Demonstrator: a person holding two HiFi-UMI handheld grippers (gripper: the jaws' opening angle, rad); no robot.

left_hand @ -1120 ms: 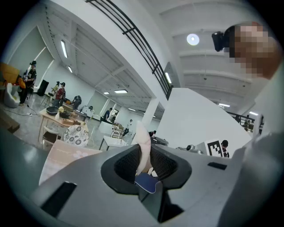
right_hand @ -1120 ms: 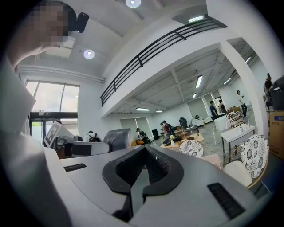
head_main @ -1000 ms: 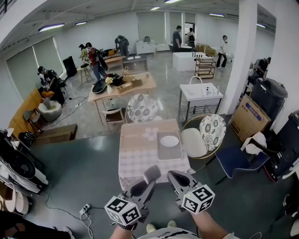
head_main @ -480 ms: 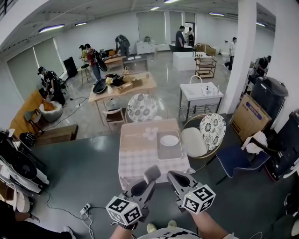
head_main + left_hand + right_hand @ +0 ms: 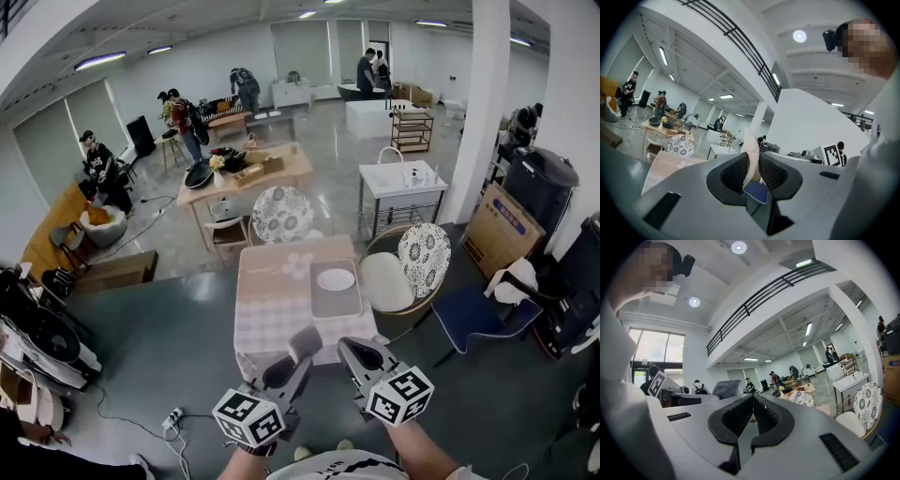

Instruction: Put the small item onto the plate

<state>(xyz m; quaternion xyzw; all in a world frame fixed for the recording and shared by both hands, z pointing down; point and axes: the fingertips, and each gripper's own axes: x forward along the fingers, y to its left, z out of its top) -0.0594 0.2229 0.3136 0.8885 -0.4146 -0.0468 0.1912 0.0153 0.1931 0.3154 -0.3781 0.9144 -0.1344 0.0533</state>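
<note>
Holds in the left gripper [image 5: 753, 159] a pale, thin small item [image 5: 749, 143], pinched upright between jaws closed most of the way down onto it, the tip poking out past the jaw ends. Shows a blue patch [image 5: 756, 192] just behind the item, deep in the throat; cannot tell whether it belongs to the item or the tool. Carries just to its right the right gripper [image 5: 752, 399], jaw tips brought together with nothing between them. Points both tools level and forward, side by side, near each other but apart. Finds ahead of the left jaws, and lower down, the cloth-covered table [image 5: 272, 314], near edge just beyond the tips in the head view. Finds farther along, ahead and slightly right of the left gripper, a grey tray [image 5: 349, 302] with the white plate [image 5: 336, 278] on its far half, bare. Against a second ago, keeps the same pinch and the same pairing of tools, with only a slight shift of table and plate in the head view. Reads, as a judgement, as the carrying stage: item secured, plate not yet reached. Calls next for reaching forward over the cloth, coming above the plate and lowering before easing the jaws apart. Risks the thin item tipping off the rim if let go too high.
</note>
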